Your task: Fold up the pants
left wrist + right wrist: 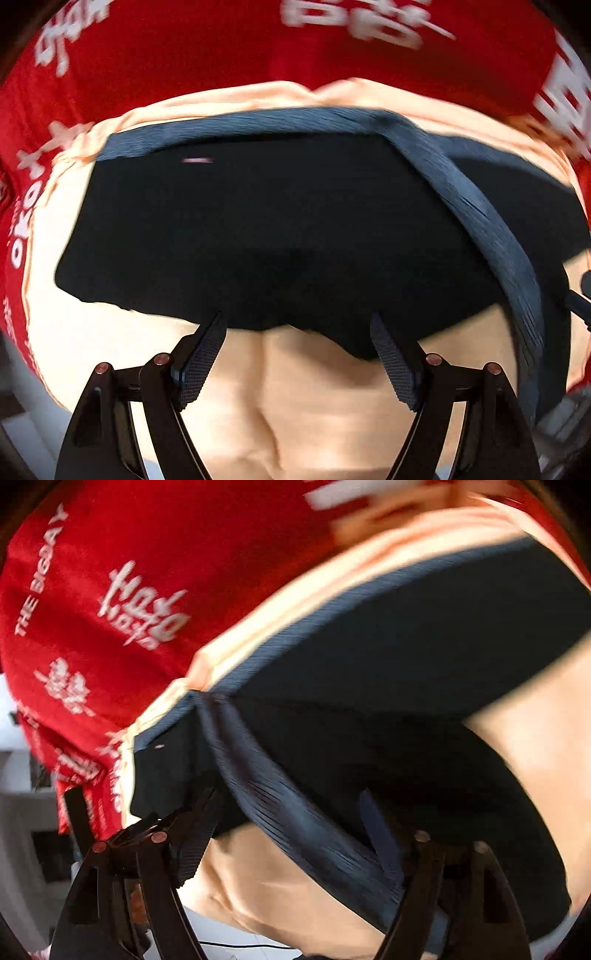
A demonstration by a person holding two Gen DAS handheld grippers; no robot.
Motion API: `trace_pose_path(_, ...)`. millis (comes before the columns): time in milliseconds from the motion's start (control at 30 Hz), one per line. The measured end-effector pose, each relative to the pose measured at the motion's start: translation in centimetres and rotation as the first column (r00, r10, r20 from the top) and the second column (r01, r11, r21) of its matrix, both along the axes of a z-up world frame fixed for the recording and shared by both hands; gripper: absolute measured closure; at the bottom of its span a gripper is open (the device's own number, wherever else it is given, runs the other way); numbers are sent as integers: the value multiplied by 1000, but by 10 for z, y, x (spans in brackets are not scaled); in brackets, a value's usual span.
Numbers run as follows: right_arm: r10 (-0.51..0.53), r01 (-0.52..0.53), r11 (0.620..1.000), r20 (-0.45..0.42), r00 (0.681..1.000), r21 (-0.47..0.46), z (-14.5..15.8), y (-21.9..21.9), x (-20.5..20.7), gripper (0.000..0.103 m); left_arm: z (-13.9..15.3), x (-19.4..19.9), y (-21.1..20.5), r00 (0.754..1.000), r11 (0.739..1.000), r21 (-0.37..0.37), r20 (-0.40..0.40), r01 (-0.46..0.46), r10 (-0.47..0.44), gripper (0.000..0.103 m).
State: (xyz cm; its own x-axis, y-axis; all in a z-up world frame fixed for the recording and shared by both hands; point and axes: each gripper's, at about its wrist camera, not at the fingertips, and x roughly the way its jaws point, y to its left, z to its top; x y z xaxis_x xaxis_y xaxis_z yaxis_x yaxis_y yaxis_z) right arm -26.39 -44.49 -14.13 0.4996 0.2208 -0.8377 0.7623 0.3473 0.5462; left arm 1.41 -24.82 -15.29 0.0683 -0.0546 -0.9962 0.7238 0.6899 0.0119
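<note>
Lying folded on a peach cloth (303, 387), the dark pants (258, 229) show a ribbed blue waistband (476, 206) running along their far edge and down one side. Red fabric (184, 44) with white lettering lies beyond the cloth. My left hand-held gripper (297, 325) hangs spread over the near hem, gripping nothing. My right hand-held gripper (288, 805) stands spread above the waistband, pads off it.
</note>
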Motion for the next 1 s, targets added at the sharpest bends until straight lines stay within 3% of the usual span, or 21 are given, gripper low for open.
trace_pose_path(200, -145, 140, 988, -73, 987, -69, -1, 21, -78, 23, 7, -49, -14, 996, 995, -40, -7, 89, -90, 22)
trace_pose_path(300, -186, 177, 980, -110, 976, -88, -6, 42, -117, 23, 10, -66, -16, 992, 990, -67, 11, 127, -127, 22)
trace_pose_path(533, -252, 238, 966, -165, 954, -100, -18, 93, -187, 23, 13, -104, -16, 986, 980, -120, -46, 156, -162, 22)
trace_pose_path(767, -298, 285, 954, -181, 937, -96, -35, 109, -229, 23, 20, -142, -17, 976, 970, -171, -99, 175, -193, 22)
trace_pose_path(900, -281, 274, 960, -164, 946, -63, -51, 105, -235, 23, 15, -156, -31, 975, 966, -199, -118, 163, -188, 22)
trace_pose_path(1000, -245, 245, 970, -117, 963, -16, -64, 103, -236, 32, -1, -163, -55, 971, 968, -180, -132, 173, -198, 22)
